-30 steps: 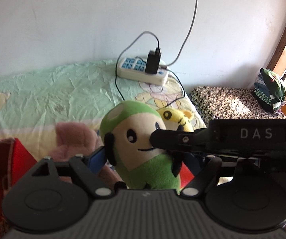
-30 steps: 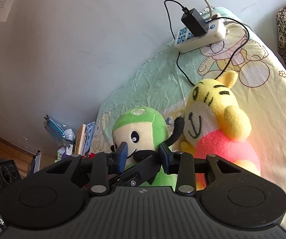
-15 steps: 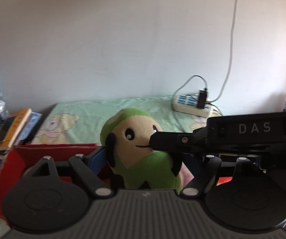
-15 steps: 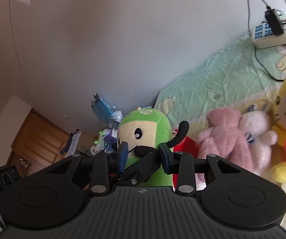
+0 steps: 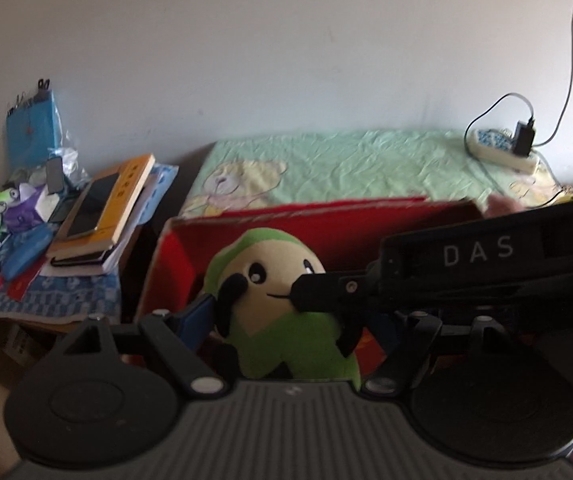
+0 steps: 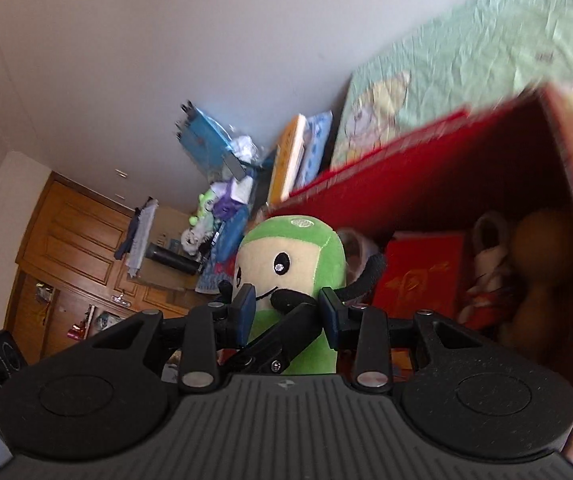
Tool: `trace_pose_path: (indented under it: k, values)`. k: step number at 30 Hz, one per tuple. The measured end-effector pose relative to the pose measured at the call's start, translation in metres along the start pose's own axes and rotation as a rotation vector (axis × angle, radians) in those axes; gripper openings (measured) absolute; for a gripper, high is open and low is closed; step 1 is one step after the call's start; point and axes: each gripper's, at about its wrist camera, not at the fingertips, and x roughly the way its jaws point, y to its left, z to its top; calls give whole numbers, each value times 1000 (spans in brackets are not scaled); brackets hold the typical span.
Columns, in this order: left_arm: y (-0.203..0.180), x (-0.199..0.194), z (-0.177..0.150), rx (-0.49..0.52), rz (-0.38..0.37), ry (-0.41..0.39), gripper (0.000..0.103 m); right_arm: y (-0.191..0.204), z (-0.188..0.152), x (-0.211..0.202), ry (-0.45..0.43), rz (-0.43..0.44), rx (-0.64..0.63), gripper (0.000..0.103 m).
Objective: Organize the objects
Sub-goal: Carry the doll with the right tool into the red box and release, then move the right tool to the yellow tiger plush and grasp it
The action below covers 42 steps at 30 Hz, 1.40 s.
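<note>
My right tool (image 6: 286,312) is clenched on the green plush toy (image 6: 292,264), its two blue pads pressing the body from both sides just under the face. My left tool (image 5: 282,320) also has the same toy (image 5: 274,300) between its fingers: the left blue pad (image 5: 196,316) touches the side of the toy, but the other finger is hidden behind the black arm of the right tool marked "DAS" (image 5: 478,250), so I cannot tell if the left tool really grips. The toy stands upright and is held over the open red box (image 6: 438,184). Inside the box lie a red packet (image 6: 418,276), a white plush (image 6: 486,264) and a brown plush (image 6: 542,272). Behind the box is the bed with a light green sheet (image 5: 346,160), and a white power strip (image 5: 502,154) lies on it near the wall. To the left, a counter (image 5: 46,300) carries a pile of books (image 5: 102,216).
</note>
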Motion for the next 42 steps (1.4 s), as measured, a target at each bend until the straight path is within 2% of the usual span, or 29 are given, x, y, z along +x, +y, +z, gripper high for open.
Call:
trace_pose_path:
  k: [6, 9, 11, 17, 23, 24, 27, 31, 33, 36, 42]
  values:
    - [35, 25, -12, 36, -4, 73, 82, 5, -13, 37, 38, -28, 48, 38]
    - [44, 28, -16, 52, 1, 73, 88, 8, -19, 41, 39, -22, 50, 40]
    - [48, 27, -17, 55, -23, 76, 88, 9, -20, 41, 41, -27, 48, 42]
    - [47, 19, -25, 88, -52, 73, 93, 13, -24, 24, 27, -49, -13, 42]
    - [49, 4, -25, 87, -71, 88, 95, 8, -25, 3, -33, -38, -41, 42]
    - [49, 3, -25, 75, -74, 86, 100, 6, -24, -1, -40, -31, -38, 41]
    - [48, 5, -19, 31, -51, 105, 103, 2, -22, -14, -48, -23, -47, 41]
    - [44, -14, -7, -20, 2, 67, 103, -6, -22, -51, -84, -38, -79, 41]
    - [38, -26, -1, -42, 15, 40, 103, -15, -20, -73, -102, -47, -81, 42]
    - [15, -38, 9, -59, -11, 10, 103, -32, -20, -112, -148, -83, -85, 42]
    - [-82, -39, 22, -2, -149, -16, 103, -73, -21, -187, -231, -165, -55, 43]
